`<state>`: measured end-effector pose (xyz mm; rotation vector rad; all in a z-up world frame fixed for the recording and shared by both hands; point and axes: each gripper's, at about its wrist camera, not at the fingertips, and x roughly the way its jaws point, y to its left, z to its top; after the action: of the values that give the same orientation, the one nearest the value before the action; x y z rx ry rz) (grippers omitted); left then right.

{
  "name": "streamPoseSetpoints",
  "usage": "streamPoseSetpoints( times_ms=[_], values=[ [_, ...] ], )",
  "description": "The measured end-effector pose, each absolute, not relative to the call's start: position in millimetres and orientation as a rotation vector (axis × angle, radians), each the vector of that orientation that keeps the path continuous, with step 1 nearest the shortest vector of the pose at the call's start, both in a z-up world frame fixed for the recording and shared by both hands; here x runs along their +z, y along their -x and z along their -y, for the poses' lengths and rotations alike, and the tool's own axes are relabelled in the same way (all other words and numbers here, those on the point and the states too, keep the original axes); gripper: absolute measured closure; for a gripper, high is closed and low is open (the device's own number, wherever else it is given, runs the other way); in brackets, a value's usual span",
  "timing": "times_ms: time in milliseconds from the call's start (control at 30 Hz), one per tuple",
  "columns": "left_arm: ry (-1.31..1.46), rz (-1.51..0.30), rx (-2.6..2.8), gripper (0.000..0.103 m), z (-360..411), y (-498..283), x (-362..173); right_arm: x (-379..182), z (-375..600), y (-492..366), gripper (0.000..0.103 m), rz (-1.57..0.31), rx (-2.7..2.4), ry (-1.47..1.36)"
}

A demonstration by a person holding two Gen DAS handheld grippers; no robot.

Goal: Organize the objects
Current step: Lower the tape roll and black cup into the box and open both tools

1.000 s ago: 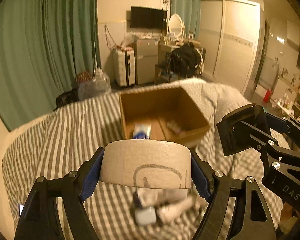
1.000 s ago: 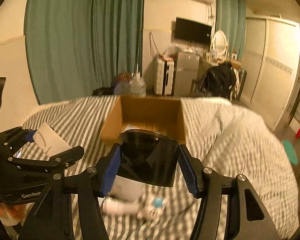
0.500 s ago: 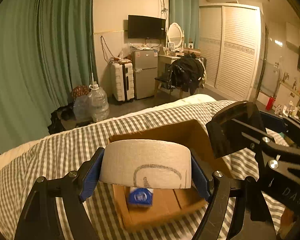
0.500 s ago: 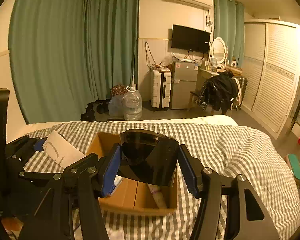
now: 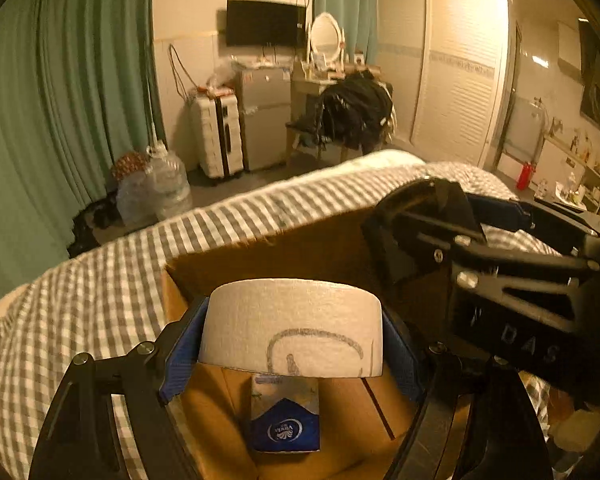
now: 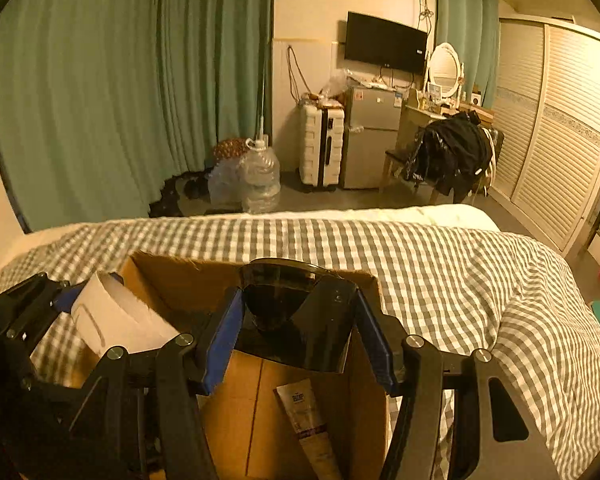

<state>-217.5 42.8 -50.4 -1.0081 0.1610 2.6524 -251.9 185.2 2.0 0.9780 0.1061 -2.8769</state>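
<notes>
The bed (image 6: pixel 440 264), soft under its grey-checked cover, carries the open cardboard box (image 6: pixel 260 400), the natural place to gather things. Both grippers hover above it, probably so their loads drop straight in. The left gripper (image 5: pixel 290 340) clamps a wide roll of pale tape (image 5: pixel 290 326), matte and papery. The right gripper (image 6: pixel 296 320) squeezes a glossy black cup (image 6: pixel 296 312). Inside the box lie a blue packet (image 5: pixel 285 420) and a slim tube (image 6: pixel 310 420).
</notes>
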Motion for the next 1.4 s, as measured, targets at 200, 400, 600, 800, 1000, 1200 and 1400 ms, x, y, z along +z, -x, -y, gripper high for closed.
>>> streamPoseSetpoints(
  times_ms=[200,400,600,800,1000,1200,1400],
  values=[
    [1.028,-0.188,2.661,0.022,-45,216,-51,-16,-194,263,0.046,-0.063,-2.864,-1.049],
    [1.042,-0.18,2.668,0.014,-47,216,-50,-19,-201,258,0.046,-0.004,-2.855,-1.033],
    [1.041,-0.151,2.689,0.007,-45,213,-46,-6,-212,246,0.035,0.066,-2.878,-0.964],
    [1.048,-0.114,2.699,0.007,-41,204,-34,12,-220,227,0.035,0.095,-2.913,-0.926],
    [1.016,-0.138,2.736,0.007,-34,176,-11,32,-230,199,0.035,0.081,-2.975,-0.91],
    [0.978,-0.075,2.754,0.007,-23,142,26,67,-219,154,0.035,0.016,-3.0,-0.86],
    [0.936,-0.098,2.782,0.007,-22,100,63,117,-210,99,0.035,-0.051,-3.044,-0.805]
  ],
)
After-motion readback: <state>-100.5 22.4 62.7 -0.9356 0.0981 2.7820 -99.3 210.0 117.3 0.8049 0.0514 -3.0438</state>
